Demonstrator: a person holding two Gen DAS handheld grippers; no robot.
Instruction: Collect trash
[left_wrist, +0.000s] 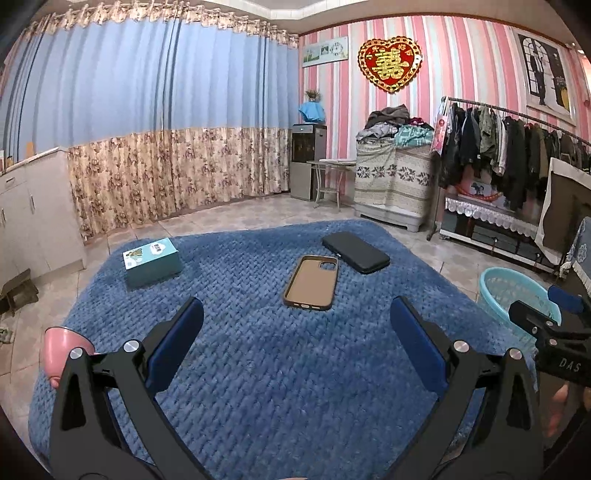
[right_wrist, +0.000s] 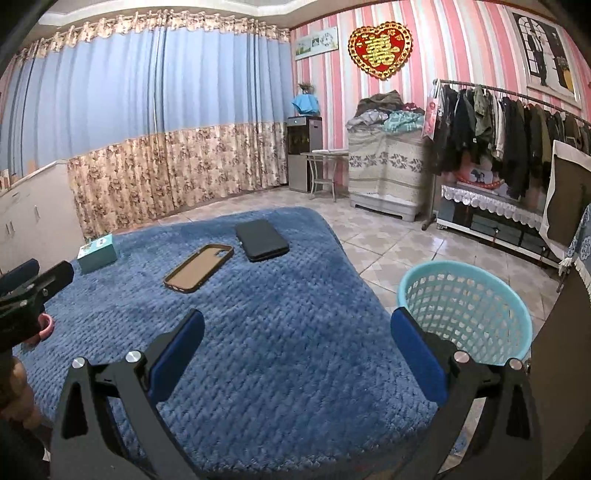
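Observation:
A blue knitted cloth (left_wrist: 258, 369) covers a table. On it lie a teal box (left_wrist: 151, 261), a brown phone case (left_wrist: 312, 282) with its inside up, and a black phone case (left_wrist: 355, 252). They also show in the right wrist view: the teal box (right_wrist: 96, 254), the brown case (right_wrist: 199, 267) and the black case (right_wrist: 261, 240). A light blue mesh basket (right_wrist: 465, 306) stands on the floor at the table's right. My left gripper (left_wrist: 295, 339) is open and empty above the cloth. My right gripper (right_wrist: 297, 343) is open and empty over the table's right edge.
A pink cup (left_wrist: 61, 350) sits at the cloth's left edge. White cabinets (left_wrist: 33, 214) stand at the left. A clothes rack (left_wrist: 517, 155), a covered chest (left_wrist: 393, 181) and a water dispenser (left_wrist: 308, 158) line the far wall. The floor is tiled.

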